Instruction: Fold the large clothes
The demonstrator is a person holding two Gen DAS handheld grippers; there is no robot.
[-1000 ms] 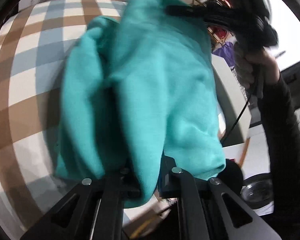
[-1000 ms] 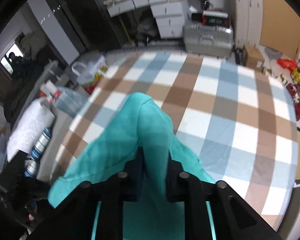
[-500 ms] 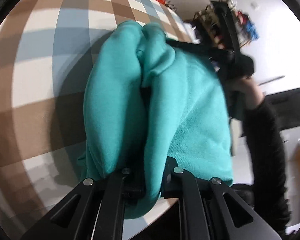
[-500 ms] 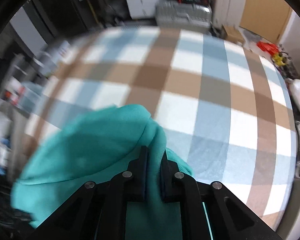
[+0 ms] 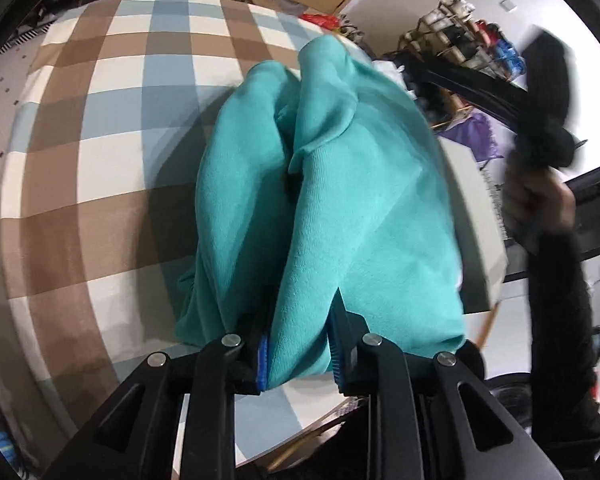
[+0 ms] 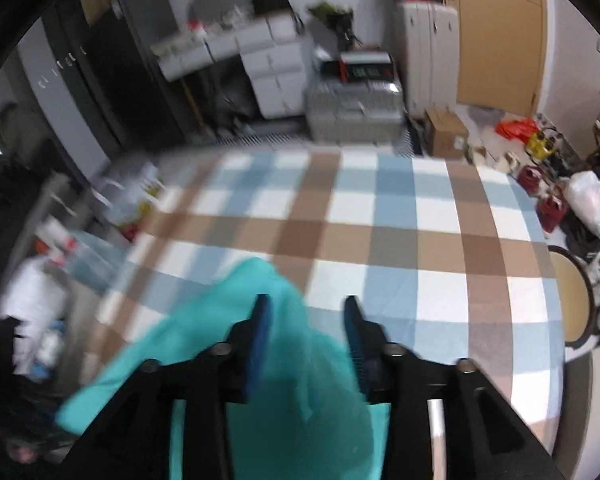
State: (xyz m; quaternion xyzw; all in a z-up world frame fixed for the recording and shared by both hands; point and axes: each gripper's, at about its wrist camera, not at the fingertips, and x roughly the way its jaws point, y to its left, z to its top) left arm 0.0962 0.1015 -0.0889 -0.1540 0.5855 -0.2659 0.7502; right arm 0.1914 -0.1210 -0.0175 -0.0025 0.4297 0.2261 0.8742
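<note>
Bed (image 5: 100, 208): we see a checked cover of brown, blue and white squares filling most of both views; it carries the garment near its close edge.

Garment (image 5: 340, 200): a teal sweatshirt-like piece (the knit shows clearly in the left view), bunched in tall folds and lying on the cover toward its right side. In the right view (image 6: 228, 360) it spreads low and to the left, blurred.

Left claw (image 5: 298, 344): we find a thick fold of the garment running straight up between its fingers, the blue pads pressed against cloth on both sides, so it is clamped on the fabric, held apart only by the fold's thickness.

Right claw (image 6: 309, 316): its fingers stand well apart, gaping; the garment lies under and behind the left finger and reaches partway across the gap, and the right finger has only bed cover behind it. We cannot see any cloth pinched. From the left view the same claw (image 5: 500, 92) appears as a dark blur at the upper right, gripped by a hand (image 5: 536, 200) in a black sleeve.

Suitcase (image 6: 354, 110): silver, ribbed, beyond the far end of the bed.

Writing: a dark box (image 6: 364, 66) on the suitcase has a greenish display, too blurred for us to read.
</note>
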